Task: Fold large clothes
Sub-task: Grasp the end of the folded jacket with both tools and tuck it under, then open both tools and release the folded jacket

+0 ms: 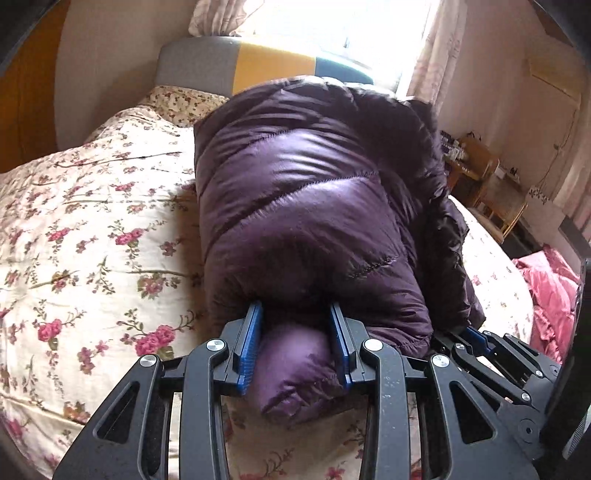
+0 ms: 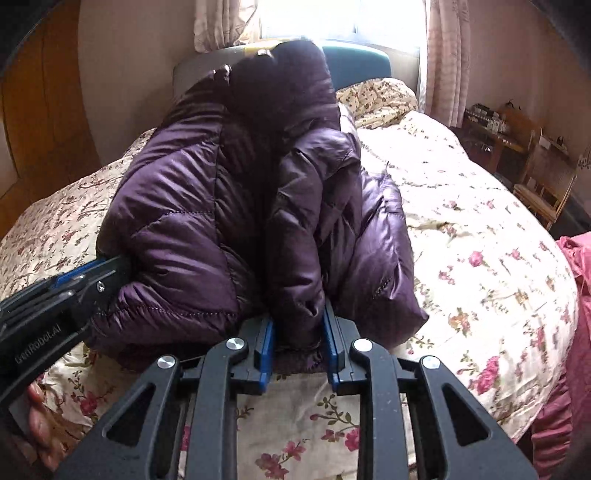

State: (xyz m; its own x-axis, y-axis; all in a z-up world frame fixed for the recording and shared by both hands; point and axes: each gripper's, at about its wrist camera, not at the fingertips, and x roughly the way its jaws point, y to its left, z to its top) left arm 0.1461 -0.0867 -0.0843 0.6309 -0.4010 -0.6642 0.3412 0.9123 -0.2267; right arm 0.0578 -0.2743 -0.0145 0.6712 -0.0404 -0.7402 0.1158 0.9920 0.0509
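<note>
A shiny dark purple down jacket [image 1: 310, 206] lies bunched lengthwise on a floral bedspread [image 1: 81, 236]. My left gripper [image 1: 295, 314] is shut on a puffy fold at the jacket's near edge; fabric bulges between the blue pads. In the right wrist view the jacket [image 2: 207, 206] is folded into thick lobes. My right gripper [image 2: 298, 325] is shut on its near edge. The left gripper [image 2: 88, 277] shows at the jacket's left side, and the right gripper [image 1: 476, 338] shows at its right side in the left view.
The bedspread [image 2: 480, 236] covers the bed up to a grey, yellow and teal headboard [image 1: 273, 62]. Pink bedding [image 1: 550, 288] lies at the right edge. A wooden chair and desk [image 2: 539, 177] stand at the right wall. A bright curtained window [image 2: 343, 18] is behind.
</note>
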